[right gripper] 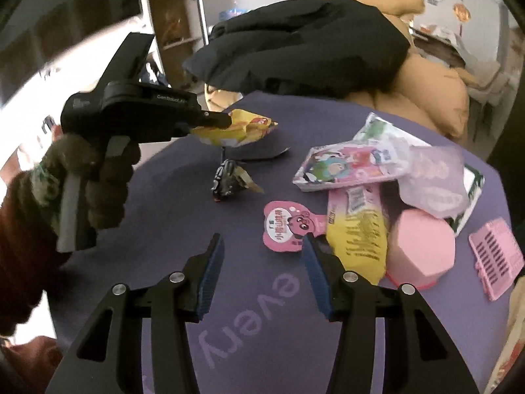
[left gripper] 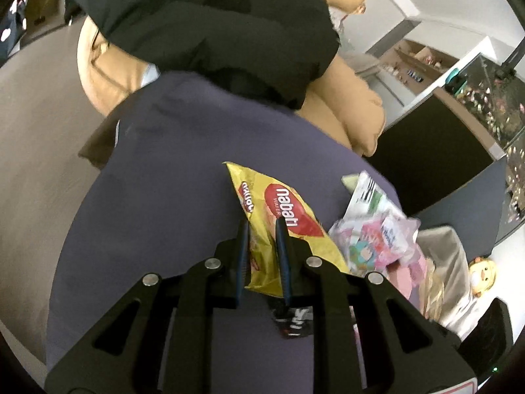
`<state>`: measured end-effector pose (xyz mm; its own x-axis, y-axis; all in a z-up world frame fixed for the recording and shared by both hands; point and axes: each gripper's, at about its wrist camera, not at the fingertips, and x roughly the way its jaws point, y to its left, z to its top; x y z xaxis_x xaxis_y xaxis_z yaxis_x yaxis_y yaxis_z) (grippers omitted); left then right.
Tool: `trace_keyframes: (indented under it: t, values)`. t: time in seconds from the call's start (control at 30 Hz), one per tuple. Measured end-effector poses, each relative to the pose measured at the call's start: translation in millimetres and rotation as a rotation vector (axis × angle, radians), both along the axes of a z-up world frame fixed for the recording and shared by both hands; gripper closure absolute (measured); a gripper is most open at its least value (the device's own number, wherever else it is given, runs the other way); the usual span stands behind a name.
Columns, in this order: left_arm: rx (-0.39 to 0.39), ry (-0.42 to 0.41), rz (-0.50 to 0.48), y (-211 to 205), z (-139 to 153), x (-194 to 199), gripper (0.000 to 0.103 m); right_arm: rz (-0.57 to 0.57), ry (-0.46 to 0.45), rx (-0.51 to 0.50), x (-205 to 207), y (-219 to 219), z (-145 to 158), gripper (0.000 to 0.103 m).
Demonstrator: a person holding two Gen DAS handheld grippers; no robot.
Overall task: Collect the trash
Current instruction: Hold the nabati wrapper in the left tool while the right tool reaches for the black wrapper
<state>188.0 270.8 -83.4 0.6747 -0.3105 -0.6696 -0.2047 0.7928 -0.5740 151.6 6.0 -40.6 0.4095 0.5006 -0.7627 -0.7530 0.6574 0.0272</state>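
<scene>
The left gripper (left gripper: 262, 226) clamps the yellow wrapper (left gripper: 288, 216); the right gripper (right gripper: 262, 246) gapes empty — the pink tag (right gripper: 288, 226) lies just ahead, probably nearest.

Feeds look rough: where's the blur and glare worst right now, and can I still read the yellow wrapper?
Left wrist view: yellow wafer wrapper between the left gripper fingers is sharp, logo readable; the pink wrapper pile to its right is motion-smeared. Right wrist view: window glare blows out the upper left, the clear plastic bag is blurred, the open right gripper stays crisp; both views bend strongly at the rims.
</scene>
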Motion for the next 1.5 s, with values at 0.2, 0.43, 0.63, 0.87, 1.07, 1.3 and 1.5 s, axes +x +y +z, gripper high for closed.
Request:
trace_keyframes:
  t: [0.2, 0.43, 0.63, 0.87, 1.07, 1.3, 1.5]
  values:
    - [0.019, -0.01, -0.094, -13, -1, -16, 0.087, -0.004, 0.035, -0.018, 15, 3, -7, 0.056]
    - [-0.002, -0.003, -0.115, -21, -5, -28, 0.087, -0.039, 0.051, -0.032, 30, 4, -20, 0.063]
    - [-0.019, 0.007, -0.133, -29, -8, -28, 0.082, -0.055, 0.033, -0.095, 19, -15, -20, 0.082]
    - [0.007, -0.02, -0.18, -54, -2, -24, 0.078, -0.1, 0.076, -0.062, 16, -55, -22, 0.083]
    - [0.026, -0.054, -0.139, -51, 11, -24, 0.091, -0.107, 0.063, -0.019, 3, -66, -15, 0.07]
    - [0.044, -0.128, -0.024, -23, 46, -33, 0.091, -0.035, 0.0, 0.064, -10, -45, 12, 0.059]
    - [0.084, -0.1, 0.063, -3, 43, -44, 0.09, 0.048, 0.049, 0.075, 1, -1, 5, 0.059]
